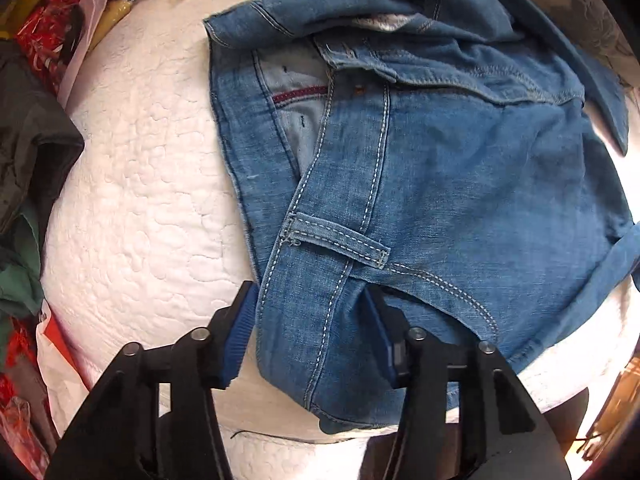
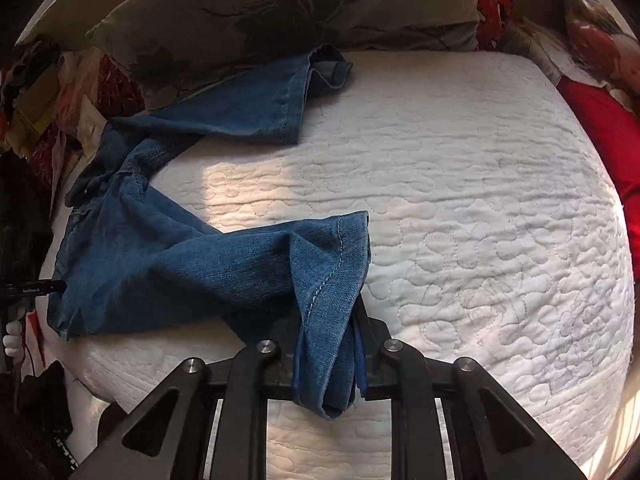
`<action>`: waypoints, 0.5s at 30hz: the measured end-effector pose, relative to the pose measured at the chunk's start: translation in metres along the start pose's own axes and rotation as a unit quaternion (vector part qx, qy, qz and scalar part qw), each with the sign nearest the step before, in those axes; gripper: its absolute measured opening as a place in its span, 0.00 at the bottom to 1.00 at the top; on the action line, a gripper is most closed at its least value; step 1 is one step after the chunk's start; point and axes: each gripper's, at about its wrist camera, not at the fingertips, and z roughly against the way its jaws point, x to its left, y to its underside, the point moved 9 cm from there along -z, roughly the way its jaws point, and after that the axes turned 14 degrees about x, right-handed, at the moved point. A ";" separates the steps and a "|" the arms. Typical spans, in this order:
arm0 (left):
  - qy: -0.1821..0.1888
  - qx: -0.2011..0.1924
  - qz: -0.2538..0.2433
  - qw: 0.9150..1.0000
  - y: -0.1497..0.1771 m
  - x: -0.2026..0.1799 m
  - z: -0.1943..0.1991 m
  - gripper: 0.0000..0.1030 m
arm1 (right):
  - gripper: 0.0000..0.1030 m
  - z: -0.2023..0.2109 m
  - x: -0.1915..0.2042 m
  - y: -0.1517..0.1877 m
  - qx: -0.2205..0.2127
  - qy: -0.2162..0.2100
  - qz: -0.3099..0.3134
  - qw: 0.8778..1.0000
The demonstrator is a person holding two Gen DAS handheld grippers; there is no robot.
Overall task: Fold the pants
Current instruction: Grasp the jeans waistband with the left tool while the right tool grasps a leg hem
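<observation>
Two grips on one pair of jeans, waist at one end and a leg hem at the other.

Both hold the blue jeans (image 1: 440,184), which sprawl on the white quilted bedspread (image 2: 460,200) with their long axis running from the waistband out to the hems, the legs splayed apart. Waistband lies directly under the left gripper (image 1: 312,336), whose blue pads (image 1: 240,336) stand partly open and press a bunched fold of it beside the belt loop (image 1: 340,242). Nearer hem is bunched in the right gripper (image 2: 326,360), nearly shut on it (the other hem (image 2: 316,76) lies well apart, near the floral pillow (image 2: 280,4)).
</observation>
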 end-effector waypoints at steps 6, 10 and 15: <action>0.048 0.055 0.002 0.997 0.047 -0.007 -0.018 0.42 | 0.39 0.034 -0.013 0.002 -0.066 0.127 0.088 0.986; 0.054 0.048 0.002 0.997 0.073 -0.006 -0.021 0.42 | 0.40 -0.027 -0.075 0.063 0.061 0.123 0.002 0.991; 0.126 -0.016 0.039 0.991 0.073 0.020 0.034 0.42 | 0.45 0.006 -0.102 0.074 0.011 0.031 -0.087 0.996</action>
